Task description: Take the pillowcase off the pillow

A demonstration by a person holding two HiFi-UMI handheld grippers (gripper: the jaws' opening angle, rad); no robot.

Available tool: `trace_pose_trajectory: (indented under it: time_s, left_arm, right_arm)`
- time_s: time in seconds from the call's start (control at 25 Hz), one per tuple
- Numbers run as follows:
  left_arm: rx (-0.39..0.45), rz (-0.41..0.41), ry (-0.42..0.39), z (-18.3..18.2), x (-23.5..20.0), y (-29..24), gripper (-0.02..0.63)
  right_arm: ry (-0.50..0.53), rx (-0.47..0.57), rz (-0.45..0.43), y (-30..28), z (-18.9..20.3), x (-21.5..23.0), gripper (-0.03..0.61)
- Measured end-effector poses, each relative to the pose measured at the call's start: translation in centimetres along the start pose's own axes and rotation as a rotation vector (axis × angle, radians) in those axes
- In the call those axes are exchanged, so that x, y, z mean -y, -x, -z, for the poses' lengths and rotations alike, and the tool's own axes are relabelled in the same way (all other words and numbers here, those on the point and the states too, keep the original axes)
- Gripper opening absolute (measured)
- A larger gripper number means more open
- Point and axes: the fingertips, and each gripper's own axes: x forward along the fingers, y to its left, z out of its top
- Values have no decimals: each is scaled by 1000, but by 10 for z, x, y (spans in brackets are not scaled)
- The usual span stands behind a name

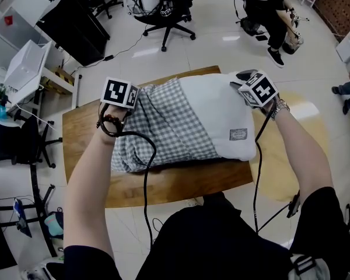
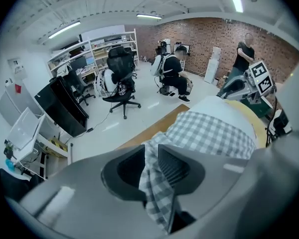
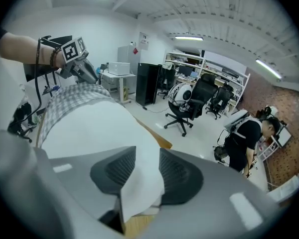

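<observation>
A white pillow lies on the wooden table, its left half still inside a grey checked pillowcase. My left gripper is at the pillowcase's far left corner. In the left gripper view a fold of the checked cloth hangs between its parted jaws, which do not pinch it. My right gripper is at the pillow's bare far right corner. There a white corner lies loosely between its spread jaws. Each gripper also shows in the other's view: the right gripper, the left gripper.
A black office chair and a seated person are on the floor beyond the table. A black cabinet and a white box stand at the far left. Black cables trail from both grippers over the table's near edge.
</observation>
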Motion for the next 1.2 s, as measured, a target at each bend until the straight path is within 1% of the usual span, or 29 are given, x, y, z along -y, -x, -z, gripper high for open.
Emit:
trace_pose_trajectory:
  time_s: [0.24,0.4,0.56,0.88,1.04,1.2]
  left_arm:
    - [56,-10,-14,-4,15,26,86]
    - [86,4,-14,4,35,36,86]
    - [127,21,-32,13,62,46,87]
    - [209,61,-43,48,110,69,88]
    - [228,74,-59,70,131,75,100]
    - [234,94,-63,97,156,69,114]
  right_arm:
    - [38,24,-3,21,-6,-25,147]
    - [64,40,-10,29,0,-45,149]
    - [86,54,-18,37,13,-68,150]
    - [141,58,-27,55,32,-125,175]
    - [154,51,-38,63,37,-152,183]
    - [181,55,-39,64,51,-173,193]
